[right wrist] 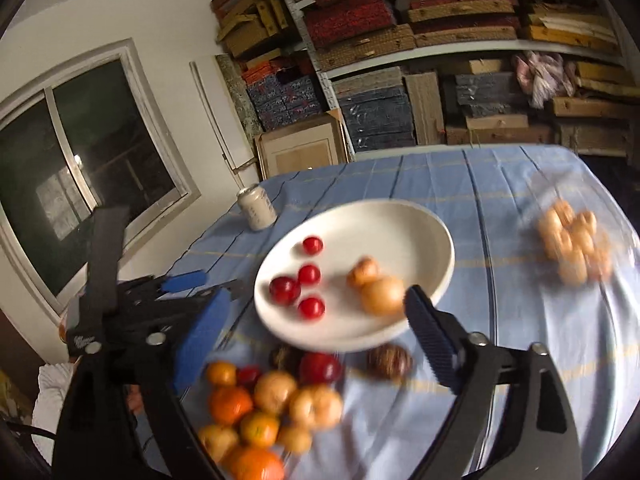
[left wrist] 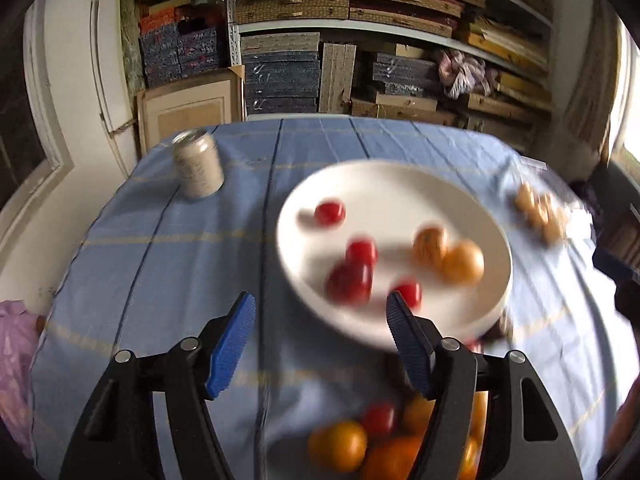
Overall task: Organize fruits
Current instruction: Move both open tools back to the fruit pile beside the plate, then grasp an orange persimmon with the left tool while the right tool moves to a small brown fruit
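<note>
Just ahead of both wide, empty grippers — left gripper (left wrist: 320,308), right gripper (right wrist: 316,304) — sits the round white plate (right wrist: 400,220).
Red fruits (right wrist: 285,290) and orange fruits (right wrist: 382,294) lie on it; loose pile of fruit (right wrist: 272,412) below, pale drink can (right wrist: 256,208) beyond.

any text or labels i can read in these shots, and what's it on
Nothing reads clearly.
Can: dark print on its side, too blurred to read.
Left gripper: small white logo on its black body, too small to read.
Dark boxes on the shelves: pale marks, illegible.

- Can (left wrist: 198,168): printing is showing on its pale side, too blurred to read.
- Left gripper (right wrist: 192,292): small white lettering is sitting on its black body, illegible.
- Nothing else is carrying readable text.
</note>
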